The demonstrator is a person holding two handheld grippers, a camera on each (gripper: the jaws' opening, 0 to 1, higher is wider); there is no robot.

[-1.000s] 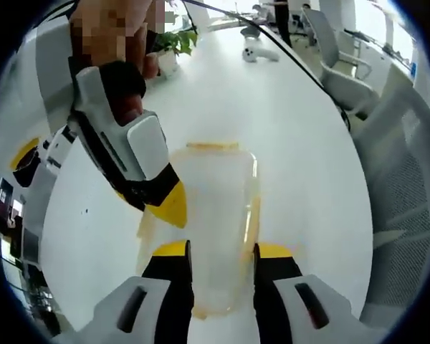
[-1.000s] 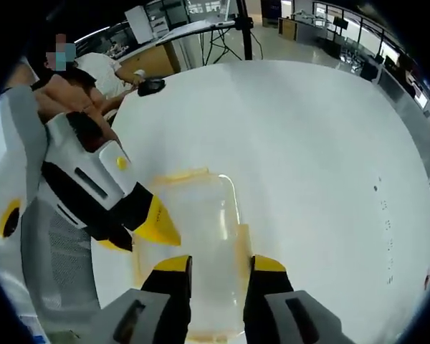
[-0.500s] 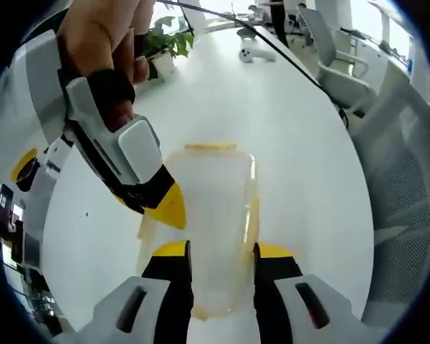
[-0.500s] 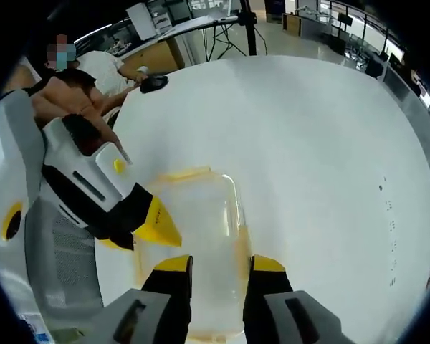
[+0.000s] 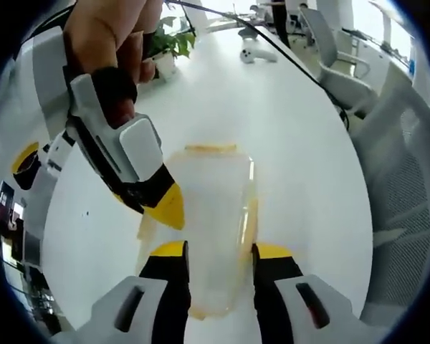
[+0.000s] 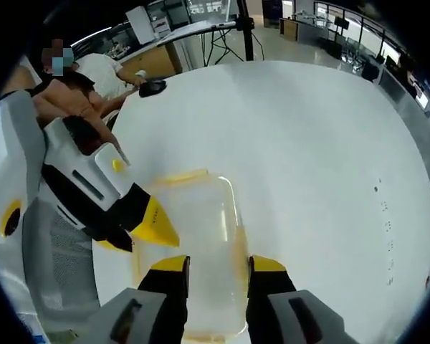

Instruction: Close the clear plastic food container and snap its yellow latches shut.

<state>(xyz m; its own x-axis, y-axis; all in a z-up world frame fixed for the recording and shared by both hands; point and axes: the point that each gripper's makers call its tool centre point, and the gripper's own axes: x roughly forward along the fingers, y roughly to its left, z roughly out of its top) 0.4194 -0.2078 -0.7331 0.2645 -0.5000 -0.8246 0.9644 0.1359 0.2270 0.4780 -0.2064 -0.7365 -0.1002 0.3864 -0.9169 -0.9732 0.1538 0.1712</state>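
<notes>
The clear plastic container (image 5: 211, 208) lies on the white table (image 5: 287, 136), lid on top, with a yellow latch (image 5: 211, 147) at its far end and another along its right side. My left gripper (image 5: 218, 251) is open, its yellow-tipped jaws low over the container's near end. The right gripper's yellow tip (image 5: 168, 206), held by a hand, rests at the container's left edge. In the right gripper view the same container (image 6: 193, 229) lies under my right gripper (image 6: 216, 264), which is open. The left gripper's tip (image 6: 154, 223) touches the container's left edge.
A potted plant (image 5: 165, 50), a white device (image 5: 258, 51) and a black cable lie at the table's far end, with office chairs (image 5: 344, 79) to the right. A seated person (image 6: 79, 86), a black object (image 6: 152, 87) and a mesh chair (image 6: 57, 251) are at the left.
Almost nothing: both grippers stay on the container, and the hand with the right gripper has shifted only slightly.
</notes>
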